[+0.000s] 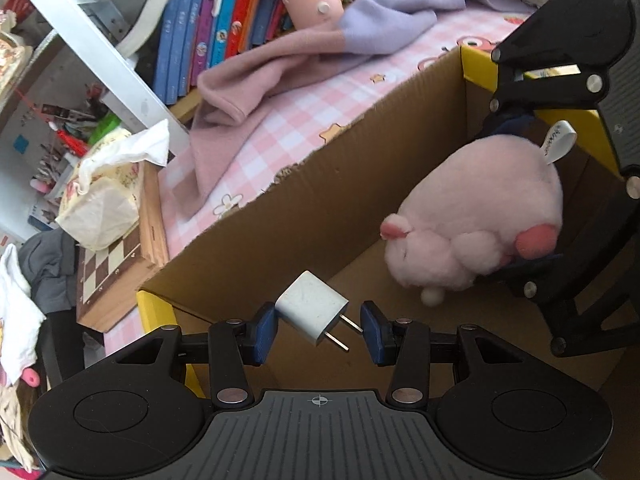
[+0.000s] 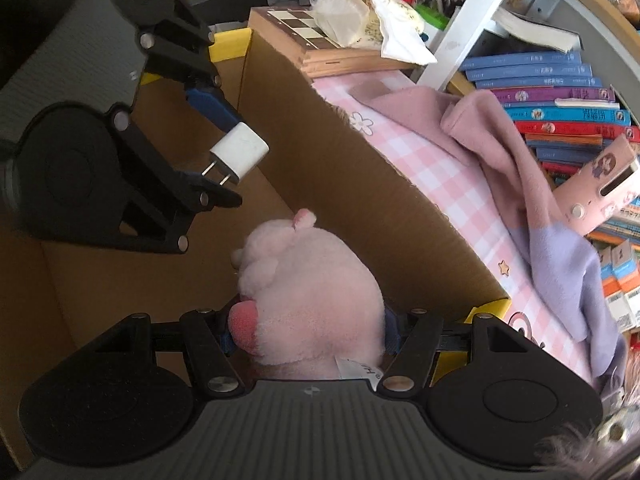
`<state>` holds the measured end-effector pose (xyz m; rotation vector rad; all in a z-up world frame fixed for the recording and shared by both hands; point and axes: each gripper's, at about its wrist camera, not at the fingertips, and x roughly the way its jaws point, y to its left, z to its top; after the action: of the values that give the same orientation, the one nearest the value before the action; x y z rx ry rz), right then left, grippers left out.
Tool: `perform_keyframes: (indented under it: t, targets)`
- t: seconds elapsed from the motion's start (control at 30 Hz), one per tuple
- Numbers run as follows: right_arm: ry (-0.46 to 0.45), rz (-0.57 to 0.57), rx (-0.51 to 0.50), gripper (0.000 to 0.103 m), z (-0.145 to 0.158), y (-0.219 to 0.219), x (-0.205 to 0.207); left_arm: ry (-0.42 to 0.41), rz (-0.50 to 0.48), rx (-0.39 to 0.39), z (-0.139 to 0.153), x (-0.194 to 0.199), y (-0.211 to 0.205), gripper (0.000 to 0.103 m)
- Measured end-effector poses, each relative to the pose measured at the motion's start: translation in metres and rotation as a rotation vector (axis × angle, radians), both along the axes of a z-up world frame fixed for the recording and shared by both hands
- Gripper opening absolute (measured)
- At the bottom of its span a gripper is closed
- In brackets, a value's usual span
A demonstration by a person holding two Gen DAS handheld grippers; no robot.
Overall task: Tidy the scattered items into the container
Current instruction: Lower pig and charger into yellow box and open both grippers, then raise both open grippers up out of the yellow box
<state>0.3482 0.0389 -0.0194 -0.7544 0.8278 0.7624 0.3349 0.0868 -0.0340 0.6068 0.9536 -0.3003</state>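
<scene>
The cardboard box (image 1: 280,216) is open on top, with bare floor below my left hand-held gripper (image 1: 319,326). The plush toy (image 1: 480,216) and right hand-held gripper (image 2: 308,330) fill its far end.

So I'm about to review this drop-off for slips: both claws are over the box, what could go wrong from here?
1. The small white plug-in charger sits skewed in the left claw, one pad near its metal prongs; it could twist out early.
2. The fluffy pink plush toy bulges past the right claw, so fur or its white label may snag on release.
3. Both claws crowd the brown cardboard box and could bump.
</scene>
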Motion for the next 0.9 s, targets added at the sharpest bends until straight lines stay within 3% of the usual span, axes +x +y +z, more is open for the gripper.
perform_keyframes:
  t: [0.27,0.33,0.4,0.47,0.5,0.9]
  targets:
    - [-0.006,-0.003,0.000,0.063,-0.001,0.001,0.001,0.023,-0.013,0.034,-0.006,0.004,-0.006,0.045]
    - [-0.005,-0.019,0.017,0.064,0.001,0.000,0.001,0.012,-0.007,0.035,-0.005,0.004,-0.007,0.048]
    - [-0.012,-0.025,0.029,0.070,0.002,-0.001,0.000,0.007,-0.006,0.020,-0.003,0.002,-0.006,0.063]
    - [-0.027,-0.025,0.039,0.086,0.005,-0.001,-0.002,-0.016,-0.011,0.000,0.003,-0.002,-0.006,0.068]
    - [-0.033,-0.021,0.052,0.088,0.006,-0.003,-0.003,-0.027,-0.016,-0.011,0.007,-0.004,-0.006,0.069]
    - [-0.105,-0.038,0.222,0.089,0.049,-0.027,-0.036,-0.203,0.062,-0.094,0.065,-0.058,0.000,0.072]
